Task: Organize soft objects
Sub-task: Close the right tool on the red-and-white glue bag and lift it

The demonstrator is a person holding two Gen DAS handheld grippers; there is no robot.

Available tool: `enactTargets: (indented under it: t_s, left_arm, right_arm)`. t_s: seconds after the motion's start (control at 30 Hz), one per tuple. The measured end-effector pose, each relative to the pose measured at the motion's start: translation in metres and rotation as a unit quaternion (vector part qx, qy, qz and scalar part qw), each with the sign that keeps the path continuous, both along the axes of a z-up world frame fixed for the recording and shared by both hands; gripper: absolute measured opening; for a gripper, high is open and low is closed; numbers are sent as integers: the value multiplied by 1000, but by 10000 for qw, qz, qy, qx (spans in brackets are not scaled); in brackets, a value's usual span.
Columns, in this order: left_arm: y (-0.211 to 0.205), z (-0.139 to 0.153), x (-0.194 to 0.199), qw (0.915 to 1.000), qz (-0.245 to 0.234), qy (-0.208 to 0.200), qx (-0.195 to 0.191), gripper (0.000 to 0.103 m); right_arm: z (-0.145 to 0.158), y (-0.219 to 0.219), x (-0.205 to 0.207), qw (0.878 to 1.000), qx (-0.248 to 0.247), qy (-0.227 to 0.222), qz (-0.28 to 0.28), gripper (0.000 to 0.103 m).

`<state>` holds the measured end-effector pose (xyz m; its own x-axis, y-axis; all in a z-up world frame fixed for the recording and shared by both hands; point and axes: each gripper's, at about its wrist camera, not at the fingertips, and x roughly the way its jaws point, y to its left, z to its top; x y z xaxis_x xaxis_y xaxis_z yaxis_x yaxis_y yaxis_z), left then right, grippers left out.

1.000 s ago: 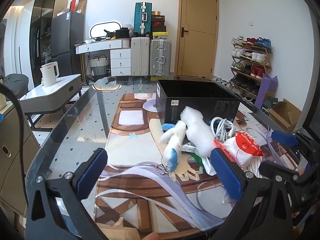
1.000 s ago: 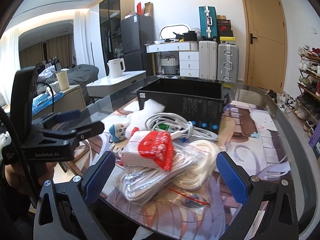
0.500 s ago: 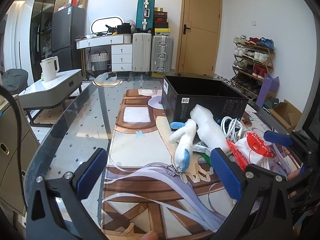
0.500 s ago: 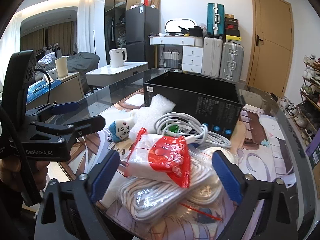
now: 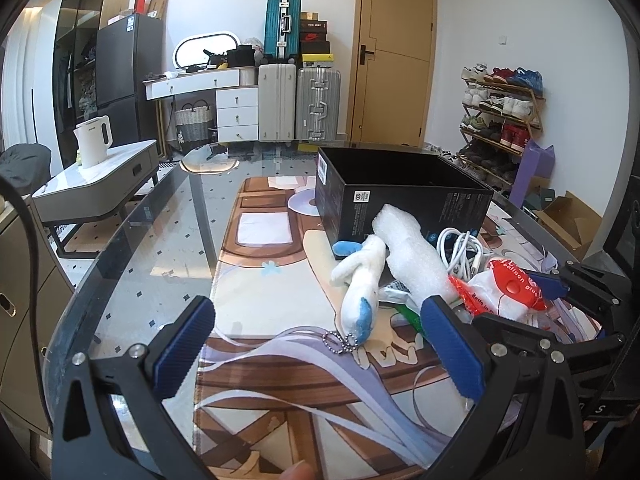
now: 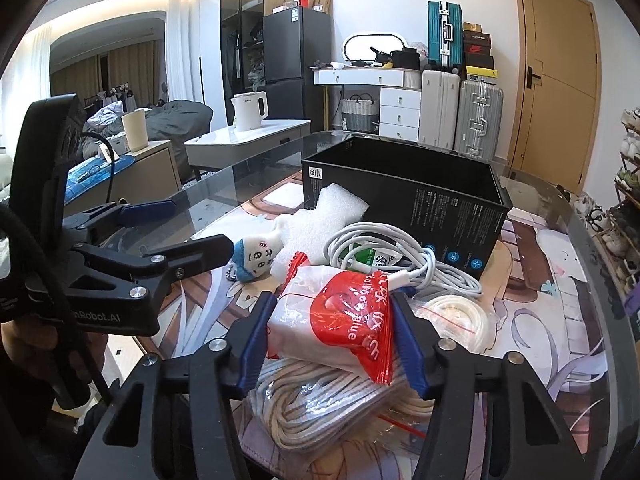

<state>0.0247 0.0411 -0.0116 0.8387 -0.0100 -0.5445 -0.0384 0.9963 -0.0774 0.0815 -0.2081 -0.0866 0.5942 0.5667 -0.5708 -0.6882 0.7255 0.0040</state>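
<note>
The right claw (image 6: 334,330) has just closed in from a wide spread; its blue pads now press both sides of the red-and-white balloon glue packet (image 6: 340,320), which lies directly between them on top of the bagged white rope (image 6: 320,404). That looks like the first grasp, with the open black box (image 6: 404,192) just beyond. The left claw (image 5: 320,344) hangs wide apart and empty, the plush keychain toy (image 5: 360,280) ahead of it on the counter (image 5: 168,240).
</note>
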Motion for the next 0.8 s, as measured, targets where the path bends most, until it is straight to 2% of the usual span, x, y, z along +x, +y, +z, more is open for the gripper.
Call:
enactTargets:
  t_s: [0.33,0.43,0.6,0.8]
  left_arm:
    - [-4,0,2,10000,-27,54,40,103]
    - [-8,0,1,9999,-151,77,-3,103]
    - [-22,1,-2,9993,-336,76,146,103]
    - [-41,4,-6,9977,-654,161,36,102]
  right_arm:
    - [15,-25,-7,9990,315,-258,-181,55]
    - [18,-36,-6,9984,348,-299,-319,55]
    - [21,-53,-3,9975,371,-307,-527,55]
    - [25,-69,-4,9963,451,-342,-651,55]
